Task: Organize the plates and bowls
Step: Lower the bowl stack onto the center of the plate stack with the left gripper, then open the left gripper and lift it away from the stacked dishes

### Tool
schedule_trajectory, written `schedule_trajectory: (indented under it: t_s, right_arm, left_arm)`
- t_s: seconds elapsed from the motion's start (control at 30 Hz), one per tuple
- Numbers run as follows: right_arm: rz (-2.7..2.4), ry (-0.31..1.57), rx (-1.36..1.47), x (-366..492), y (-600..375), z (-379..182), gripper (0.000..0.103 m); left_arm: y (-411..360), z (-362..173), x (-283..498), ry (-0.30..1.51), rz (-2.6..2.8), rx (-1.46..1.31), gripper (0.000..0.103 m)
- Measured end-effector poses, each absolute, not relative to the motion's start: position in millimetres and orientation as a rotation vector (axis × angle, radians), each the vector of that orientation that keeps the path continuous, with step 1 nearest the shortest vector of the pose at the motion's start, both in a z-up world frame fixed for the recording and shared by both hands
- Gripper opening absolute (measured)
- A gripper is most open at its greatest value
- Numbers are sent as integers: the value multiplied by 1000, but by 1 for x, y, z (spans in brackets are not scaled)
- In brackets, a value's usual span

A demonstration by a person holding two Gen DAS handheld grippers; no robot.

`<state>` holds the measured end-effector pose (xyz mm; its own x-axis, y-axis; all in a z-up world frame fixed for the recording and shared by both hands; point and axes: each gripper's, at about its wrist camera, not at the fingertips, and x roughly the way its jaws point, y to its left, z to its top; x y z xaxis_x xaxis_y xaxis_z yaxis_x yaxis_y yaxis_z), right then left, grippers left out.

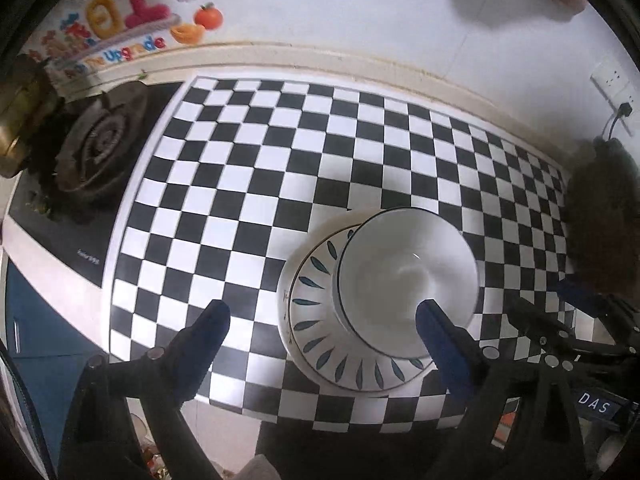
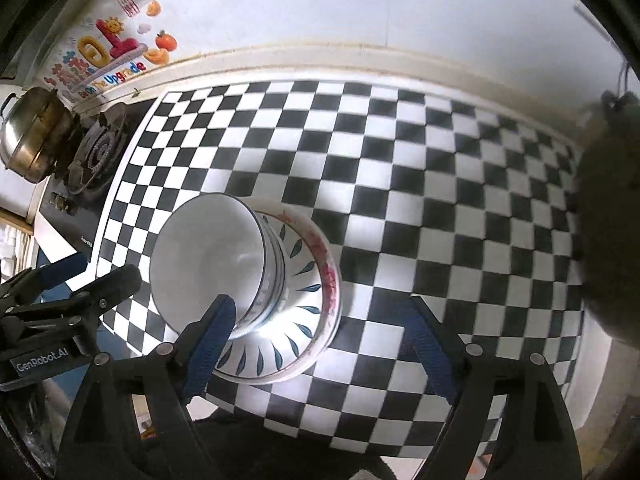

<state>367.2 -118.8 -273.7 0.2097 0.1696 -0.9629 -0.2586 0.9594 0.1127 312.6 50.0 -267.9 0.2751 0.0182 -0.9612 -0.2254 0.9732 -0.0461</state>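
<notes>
White bowl [image 1: 404, 276] atop leaf-patterned plate [image 1: 316, 320]; "GenRobot.AI" on left gripper [image 2: 60, 280]; both jaws released, empty.

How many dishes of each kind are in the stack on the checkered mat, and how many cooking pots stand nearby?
Plates: 2, a leaf-pattern plate on a red-marked plate.
Bowls: at least 2, nested; the top white bowl hides any more.
Pots: 1, a metal pot beside the stove.
Total: at least 5.
</notes>
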Motion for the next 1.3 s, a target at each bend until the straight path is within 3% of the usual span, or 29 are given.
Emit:
schedule_trajectory:
  t_s: [0.47,1.0,1.3]
  right_arm:
    - [222,1125,-24,294,-122,-186,88]
    - [32,895,45,98,-87,-77,88]
    - [19,790,1,21,-78,-24,88]
  left_arm:
    - [43,-184,246,1089,106,-144,95]
    - [80,-89,105,888,18,-26,95]
    - [76,-60,43,841,9,-45,95]
